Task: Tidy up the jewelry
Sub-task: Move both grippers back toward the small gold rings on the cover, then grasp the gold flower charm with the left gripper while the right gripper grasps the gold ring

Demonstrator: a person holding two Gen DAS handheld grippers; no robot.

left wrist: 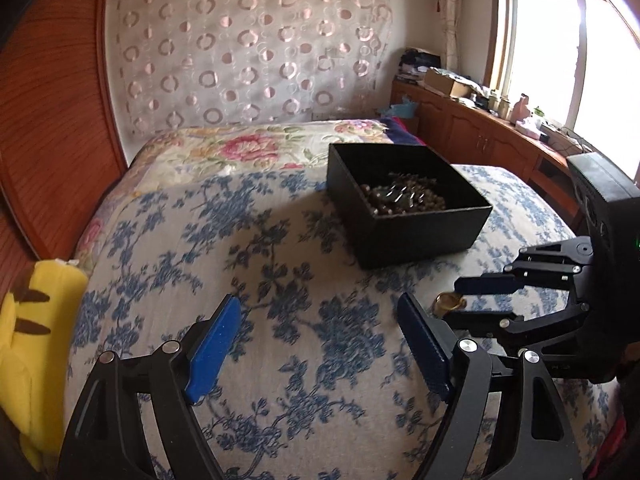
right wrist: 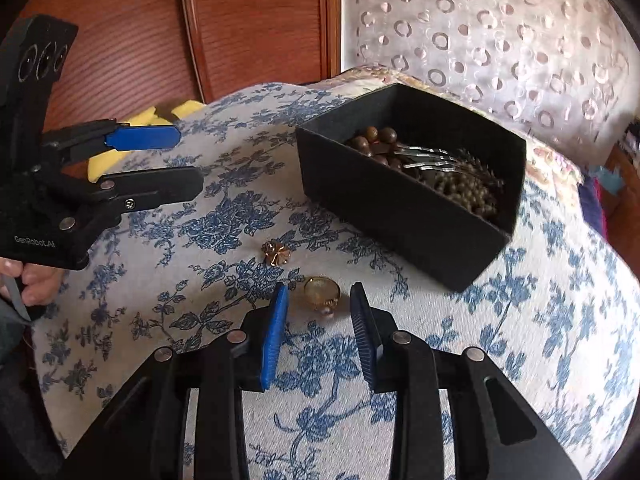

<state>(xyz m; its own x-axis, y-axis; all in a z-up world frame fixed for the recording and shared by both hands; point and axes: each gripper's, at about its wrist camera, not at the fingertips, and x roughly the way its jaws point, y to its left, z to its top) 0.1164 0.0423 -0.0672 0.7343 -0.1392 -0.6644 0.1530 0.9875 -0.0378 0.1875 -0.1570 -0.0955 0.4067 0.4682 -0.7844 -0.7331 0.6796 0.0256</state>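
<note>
A black open box (right wrist: 400,200) sits on the blue-flowered bedspread; it holds brown bead strings and metal hair clips (right wrist: 432,160). It also shows in the left wrist view (left wrist: 404,232). A round gold brooch (right wrist: 322,290) lies on the bedspread just ahead of my right gripper (right wrist: 318,300), whose fingers are open on either side of it, not touching. It shows in the left wrist view (left wrist: 450,303) between those fingers. A small gold flower piece (right wrist: 276,253) lies to its left. My left gripper (left wrist: 320,320) is open and empty above the bedspread, left of the right one.
A yellow plush toy (left wrist: 36,340) lies at the bed's left edge by the wooden headboard (left wrist: 48,140). A patterned curtain (left wrist: 248,48) hangs behind the bed. A wooden cabinet (left wrist: 480,136) with clutter runs under the window at right.
</note>
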